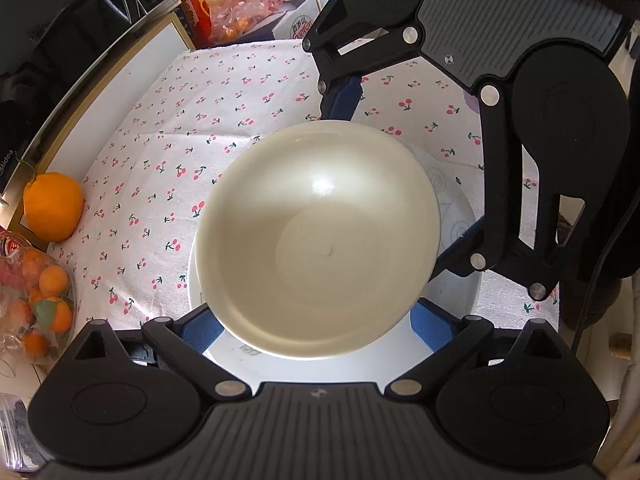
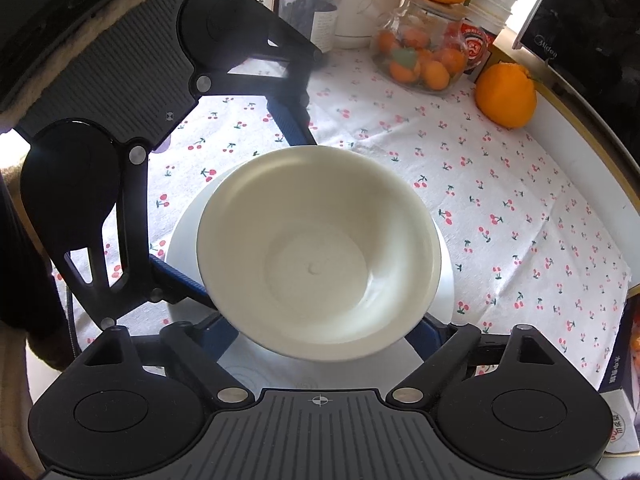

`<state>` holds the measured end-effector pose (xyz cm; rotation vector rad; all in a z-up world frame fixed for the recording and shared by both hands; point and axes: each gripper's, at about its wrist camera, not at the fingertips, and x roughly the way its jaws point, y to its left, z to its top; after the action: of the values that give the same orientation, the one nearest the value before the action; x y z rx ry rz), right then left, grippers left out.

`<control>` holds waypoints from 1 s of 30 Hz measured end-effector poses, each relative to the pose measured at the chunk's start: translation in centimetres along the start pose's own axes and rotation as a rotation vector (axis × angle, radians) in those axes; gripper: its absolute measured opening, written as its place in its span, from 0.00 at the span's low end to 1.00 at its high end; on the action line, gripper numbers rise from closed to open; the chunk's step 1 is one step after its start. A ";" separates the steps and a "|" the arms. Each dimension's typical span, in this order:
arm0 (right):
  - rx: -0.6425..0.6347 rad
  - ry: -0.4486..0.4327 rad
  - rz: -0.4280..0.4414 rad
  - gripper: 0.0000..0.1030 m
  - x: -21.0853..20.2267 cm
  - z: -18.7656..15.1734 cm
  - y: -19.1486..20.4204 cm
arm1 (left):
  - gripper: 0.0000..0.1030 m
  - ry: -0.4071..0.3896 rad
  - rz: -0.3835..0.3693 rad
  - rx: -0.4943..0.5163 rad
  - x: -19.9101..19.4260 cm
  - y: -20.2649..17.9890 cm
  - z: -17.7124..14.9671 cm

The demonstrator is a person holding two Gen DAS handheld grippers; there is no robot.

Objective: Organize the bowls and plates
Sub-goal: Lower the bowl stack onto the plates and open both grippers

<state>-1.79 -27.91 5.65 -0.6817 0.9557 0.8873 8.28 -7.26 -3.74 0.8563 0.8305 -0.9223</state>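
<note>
Cream bowl [image 1: 316,240] on plate [image 1: 452,296], btwn both open tools.

A smooth, glossy cream bowl [image 1: 316,240], ceramic or hard plastic by its look, sits on a glossy white plate [image 1: 456,296]. Under them lies a matt woven cloth [image 1: 160,152] printed with cherries, lightly creased. The left hand-held gripper [image 1: 316,330] is matt black plastic with ribbed panels, shiny metal pins and ridged blue pads. A clear glass jar [image 2: 420,52] stands nearby, beside an orange [image 2: 505,94] with dimpled peel.
</note>
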 end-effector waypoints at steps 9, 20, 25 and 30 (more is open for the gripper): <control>0.015 -0.009 -0.014 0.91 -0.4 -0.3 -0.3 | 0.99 -0.007 0.019 -0.017 -0.4 0.2 -0.1; 0.104 -0.060 -0.041 0.92 -2.1 -1.9 -1.1 | 0.99 -0.039 0.041 -0.076 -1.4 0.1 -1.0; 0.159 -0.098 -0.056 0.93 -3.3 -2.9 -1.0 | 0.99 -0.064 0.065 -0.118 -2.3 0.0 -1.4; 0.242 -0.120 -0.093 0.95 -4.3 -3.9 -1.8 | 0.99 -0.087 0.085 -0.220 -3.3 0.5 -2.1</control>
<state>-3.04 -33.33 8.09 -0.4577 0.8988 0.7085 7.05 -4.24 -1.59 0.6511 0.7979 -0.7725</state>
